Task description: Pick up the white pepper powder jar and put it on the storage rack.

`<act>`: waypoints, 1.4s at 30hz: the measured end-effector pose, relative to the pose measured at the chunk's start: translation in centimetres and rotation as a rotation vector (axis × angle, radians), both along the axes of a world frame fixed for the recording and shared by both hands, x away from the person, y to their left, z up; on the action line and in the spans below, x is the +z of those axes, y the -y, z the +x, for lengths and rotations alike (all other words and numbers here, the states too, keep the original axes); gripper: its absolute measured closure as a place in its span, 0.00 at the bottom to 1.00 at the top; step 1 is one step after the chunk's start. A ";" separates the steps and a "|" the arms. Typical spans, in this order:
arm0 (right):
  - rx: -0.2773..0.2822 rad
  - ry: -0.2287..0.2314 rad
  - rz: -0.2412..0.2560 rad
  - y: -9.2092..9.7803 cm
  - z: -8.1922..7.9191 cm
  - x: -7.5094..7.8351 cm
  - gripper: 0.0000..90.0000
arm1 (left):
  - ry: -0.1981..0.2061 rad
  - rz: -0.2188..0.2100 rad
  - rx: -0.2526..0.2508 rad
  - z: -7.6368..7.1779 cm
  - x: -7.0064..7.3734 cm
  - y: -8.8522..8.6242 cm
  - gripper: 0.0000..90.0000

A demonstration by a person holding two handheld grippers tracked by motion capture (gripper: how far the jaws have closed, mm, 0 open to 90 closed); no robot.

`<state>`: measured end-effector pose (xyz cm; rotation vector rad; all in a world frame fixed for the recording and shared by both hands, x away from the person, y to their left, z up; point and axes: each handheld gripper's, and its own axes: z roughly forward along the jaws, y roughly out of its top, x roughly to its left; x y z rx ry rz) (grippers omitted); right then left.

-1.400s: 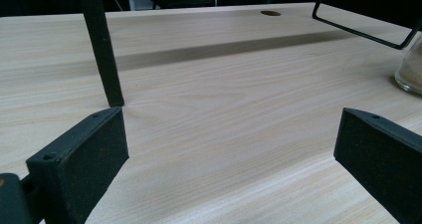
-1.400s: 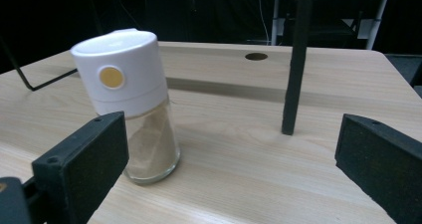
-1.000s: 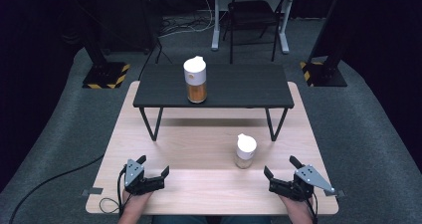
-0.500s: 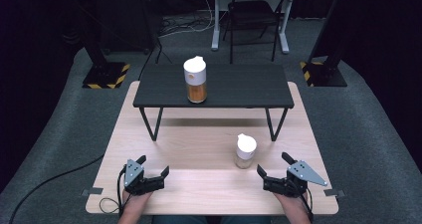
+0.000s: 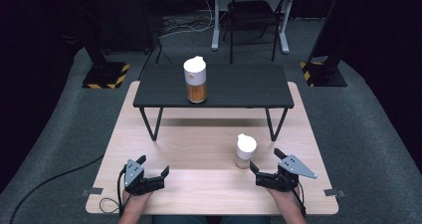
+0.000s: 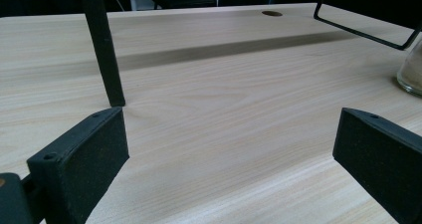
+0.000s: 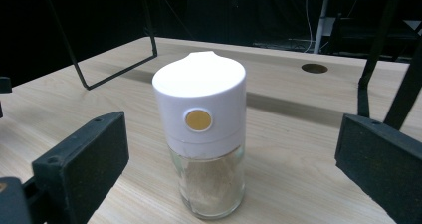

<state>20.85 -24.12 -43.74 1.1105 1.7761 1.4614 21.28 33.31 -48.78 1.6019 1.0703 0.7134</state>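
R gripper [image 5: 266, 165] moved toward jar [image 7: 203, 134]; orange button faces it.

The person's two hands come in over the near edge, each wrapped around a gripper and held low, well apart from one another. The left gripper [image 5: 153, 168] sits at the near left, its jaws spread wide and angled forward and a little toward the right; in the left gripper view its two black pads [image 6: 79, 164] stand far apart with nothing between them. The right gripper [image 5: 264, 163] sits at the near right with the grey three-cornered plate on top, turned inward toward the left. Its jaws are also spread wide, gripping nothing. A cable trails back from each gripper beside the wrist.
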 end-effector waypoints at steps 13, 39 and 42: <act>0.037 -0.006 -0.008 -1.3 1.9 0.5 0.00 | 0.004 -0.006 0.003 -0.1 -0.1 -0.1 0.00; 0.024 -0.084 -0.046 -3.8 5.4 0.5 0.03 | 0.005 -0.015 -0.007 0.0 -0.2 -0.3 0.00; 0.015 -0.089 -0.054 -4.3 5.5 0.7 0.07 | 0.005 -0.014 -0.007 0.0 -0.2 -0.3 0.00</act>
